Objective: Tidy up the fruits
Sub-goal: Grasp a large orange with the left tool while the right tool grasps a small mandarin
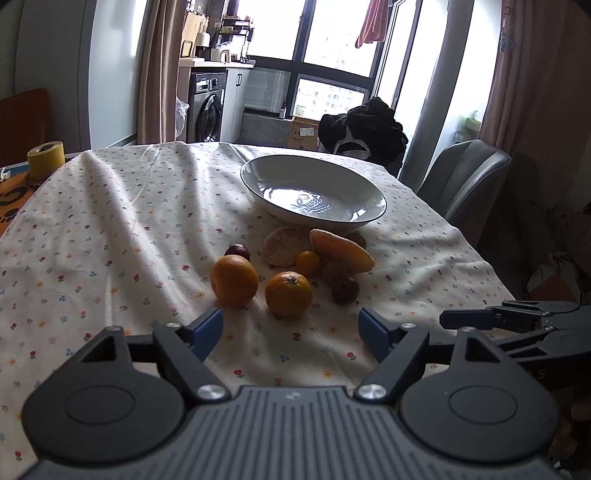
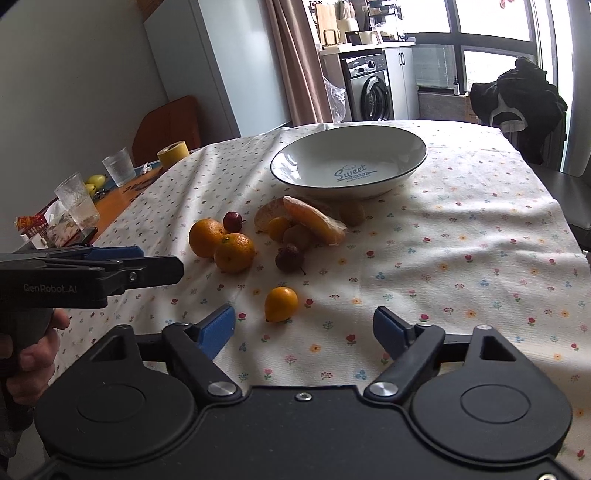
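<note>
The white ceramic bowl (image 2: 349, 162) is sitting empty at 12 o'clock; every fruit is lying on the tabletop (image 2: 461, 258). Both grippers' fingers (image 1: 210, 326) are hovering spread, pinching nothing.

Your counter (image 2: 461, 236) wears a flowered cloth (image 1: 110, 229); mid-frame on it sit a white bowl (image 2: 413, 147) and loose fruit (image 2: 236, 251).

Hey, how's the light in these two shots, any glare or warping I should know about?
Left wrist view: window blown out white, glare on the plate, corners vignetted. Right wrist view: softer side light, the plate's "Sweet" print readable, long shadows on the tablecloth. Both bend straight lines, fisheye.
</note>
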